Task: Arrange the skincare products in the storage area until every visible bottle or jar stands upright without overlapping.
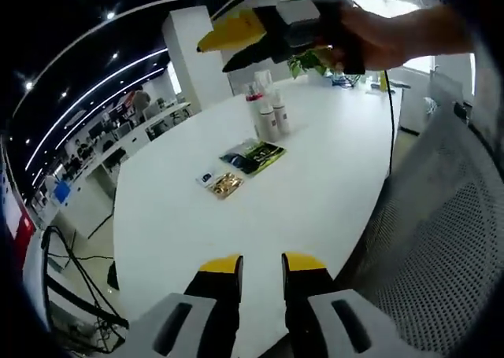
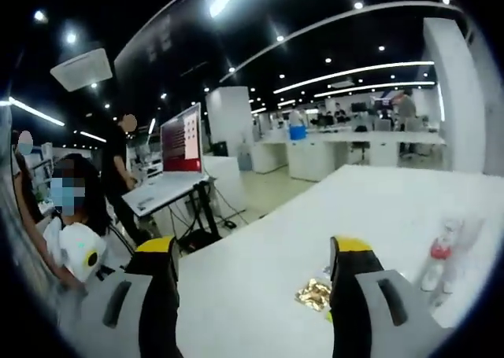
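bottles [image 1: 268,110] upright, clustered far across white table [image 1: 331,185], well ahead of left gripper [image 1: 261,265]; sachets [image 1: 253,155] flat, nearer | left gripper: jaws slightly apart, empty | right gripper [image 2: 252,252]: jaws spread wide, empty; bottles [image 2: 441,260] beyond its right jaw; gold packet [image 2: 315,293] near it

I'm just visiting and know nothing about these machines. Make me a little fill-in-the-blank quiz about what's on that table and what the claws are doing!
1. The bottles stand together on a table whose colour is ____.
2. In the left gripper view, the left claw holds ____ between its jaws.
3. The gold packet is not standing but lying ____ on the table.
4. The tips of the right claw are coloured ____.

Missing words: white; nothing; flat; yellow
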Demonstrator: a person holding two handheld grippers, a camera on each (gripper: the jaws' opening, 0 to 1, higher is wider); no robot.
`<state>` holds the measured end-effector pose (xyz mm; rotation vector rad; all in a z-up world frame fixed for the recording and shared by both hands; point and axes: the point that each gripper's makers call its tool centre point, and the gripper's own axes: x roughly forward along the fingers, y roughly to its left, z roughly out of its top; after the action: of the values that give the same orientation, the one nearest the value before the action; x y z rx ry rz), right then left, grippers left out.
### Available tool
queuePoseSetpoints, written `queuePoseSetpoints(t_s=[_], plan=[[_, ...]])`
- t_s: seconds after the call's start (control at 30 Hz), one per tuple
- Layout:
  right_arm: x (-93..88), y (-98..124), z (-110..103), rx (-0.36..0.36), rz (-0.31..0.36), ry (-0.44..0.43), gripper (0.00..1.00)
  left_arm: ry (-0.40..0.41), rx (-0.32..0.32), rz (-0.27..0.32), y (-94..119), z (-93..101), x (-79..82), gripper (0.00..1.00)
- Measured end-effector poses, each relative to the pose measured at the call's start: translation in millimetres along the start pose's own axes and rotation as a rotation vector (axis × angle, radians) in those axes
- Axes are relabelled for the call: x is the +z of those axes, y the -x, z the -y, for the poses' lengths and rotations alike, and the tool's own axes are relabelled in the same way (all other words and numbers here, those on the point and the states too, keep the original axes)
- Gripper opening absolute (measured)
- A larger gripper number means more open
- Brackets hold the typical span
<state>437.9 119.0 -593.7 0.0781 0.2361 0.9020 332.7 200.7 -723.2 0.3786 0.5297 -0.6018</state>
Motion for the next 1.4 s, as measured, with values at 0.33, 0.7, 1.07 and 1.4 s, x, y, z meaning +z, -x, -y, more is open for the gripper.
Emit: queuePoseSetpoints(t_s=[0.33, 0.7, 1.07, 1.4], plan=[[-3.8, 19, -13, -0.023, 0.029, -0.032, 0.84, 0.092, -0.023, 0.080, 6, -3.7, 15.0, 0.23], [-5.0, 32, -28, -0.023, 0.053, -0.008, 0.92, 0.258, 0.015, 0.188, 14, -27.4, 32.7, 0.44], [-34.3, 64, -30, -0.071, 0.011, -0.041, 0.99, 0.164, -0.051, 0.232, 13, -5.6, 43.5, 0.77], [-46.5, 85, -39, -0.099, 0.023, 0.035, 0.99, 0.345, -0.016, 0.438, 30, -44.9, 76.7, 0.98]])
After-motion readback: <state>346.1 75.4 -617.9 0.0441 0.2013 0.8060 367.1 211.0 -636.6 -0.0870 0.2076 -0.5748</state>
